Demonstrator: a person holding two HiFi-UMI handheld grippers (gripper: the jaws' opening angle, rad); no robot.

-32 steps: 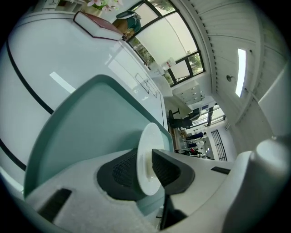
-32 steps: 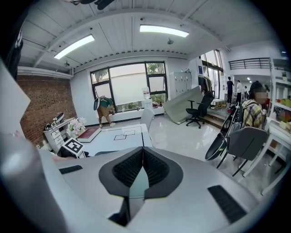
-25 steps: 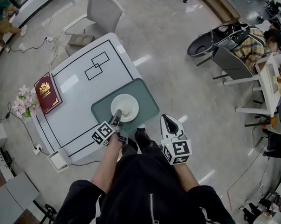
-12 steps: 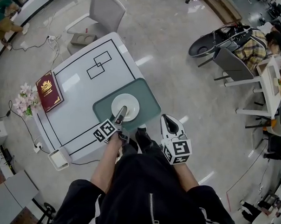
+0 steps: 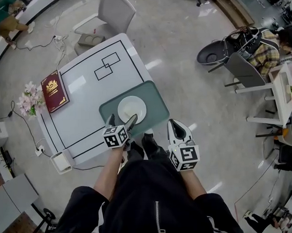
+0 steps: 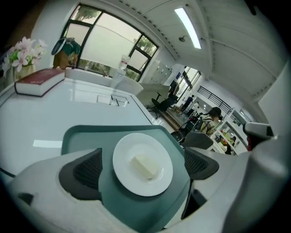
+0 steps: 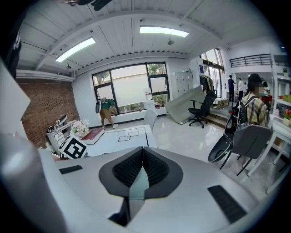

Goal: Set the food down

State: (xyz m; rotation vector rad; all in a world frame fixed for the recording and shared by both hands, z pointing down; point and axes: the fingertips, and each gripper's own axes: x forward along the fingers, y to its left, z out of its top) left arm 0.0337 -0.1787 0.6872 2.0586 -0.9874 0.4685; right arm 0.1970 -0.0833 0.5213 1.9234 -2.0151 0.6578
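Where the white table stands on glossy grey floor upper left, a green mat carries a white plate. The left gripper, its jaws just opened wide, straddles the plate's near edge, pads clear. The food is a pale block at the plate's centre. The right gripper is closed and empty.

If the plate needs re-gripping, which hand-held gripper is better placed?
Left. Left hand-held gripper is at the plate, jaws just opened, plate between them untouched. Right hand-held gripper is shut, beside the table.
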